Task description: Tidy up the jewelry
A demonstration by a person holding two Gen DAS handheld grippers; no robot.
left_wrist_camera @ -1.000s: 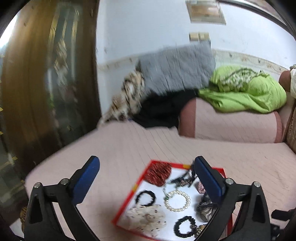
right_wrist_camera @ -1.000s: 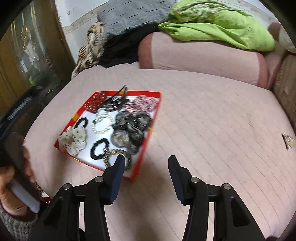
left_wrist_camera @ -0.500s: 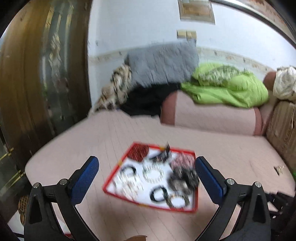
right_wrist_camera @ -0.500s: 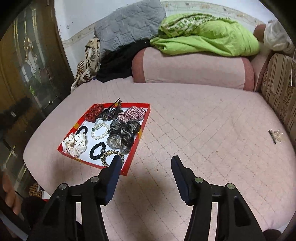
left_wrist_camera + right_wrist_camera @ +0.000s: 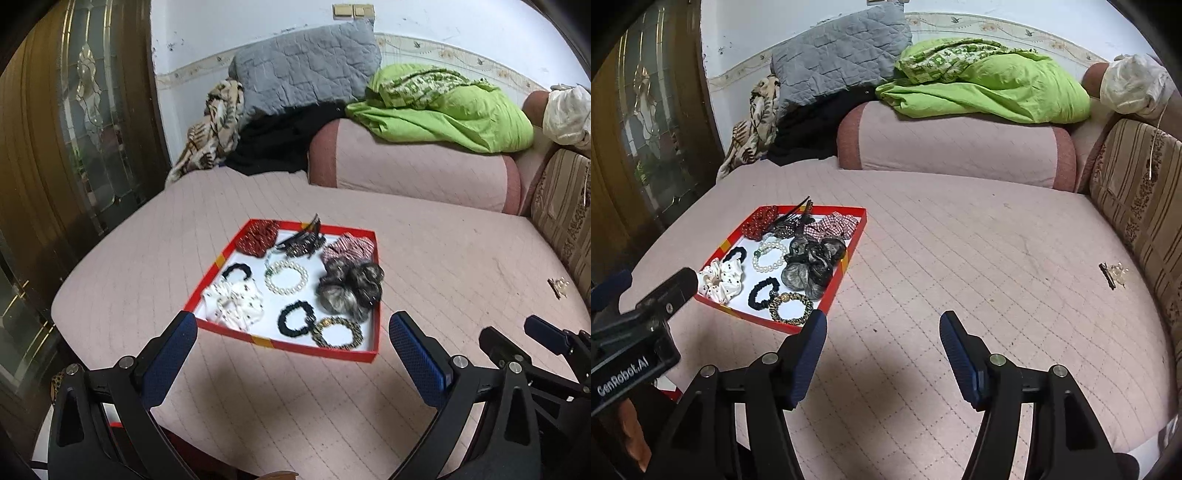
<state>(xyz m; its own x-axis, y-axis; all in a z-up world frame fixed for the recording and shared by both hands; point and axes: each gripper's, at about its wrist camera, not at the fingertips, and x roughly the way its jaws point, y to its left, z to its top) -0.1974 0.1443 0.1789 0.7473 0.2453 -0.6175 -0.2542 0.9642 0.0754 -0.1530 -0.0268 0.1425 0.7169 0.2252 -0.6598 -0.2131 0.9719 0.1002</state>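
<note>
A red-rimmed tray (image 5: 288, 346) (image 5: 849, 254) lies on the pink quilted bed. It holds several pieces: a pearl bracelet (image 5: 286, 282) (image 5: 769, 256), black scrunchies (image 5: 295, 318), a white dotted scrunchie (image 5: 236, 302) (image 5: 722, 281), a gold-black bracelet (image 5: 337, 333) (image 5: 791, 308), a grey scrunchie (image 5: 349, 290) (image 5: 812, 266) and hair clips (image 5: 301, 240). A small clip (image 5: 557, 287) (image 5: 1112, 275) lies alone at the bed's right side. My left gripper (image 5: 291, 345) is open and empty, just before the tray's near edge. My right gripper (image 5: 882, 341) is open and empty, right of the tray.
A pink bolster (image 5: 410, 166) with a green blanket (image 5: 443, 107), a grey pillow (image 5: 303, 70) and dark clothes lie at the back. A striped cushion (image 5: 1137, 206) lines the right side. A wood and glass door (image 5: 74, 129) stands left.
Both grippers have drawn back and risen from the tray, so it looks smaller and farther. The right gripper now faces more of the bed's right side. Jaws stay open.
</note>
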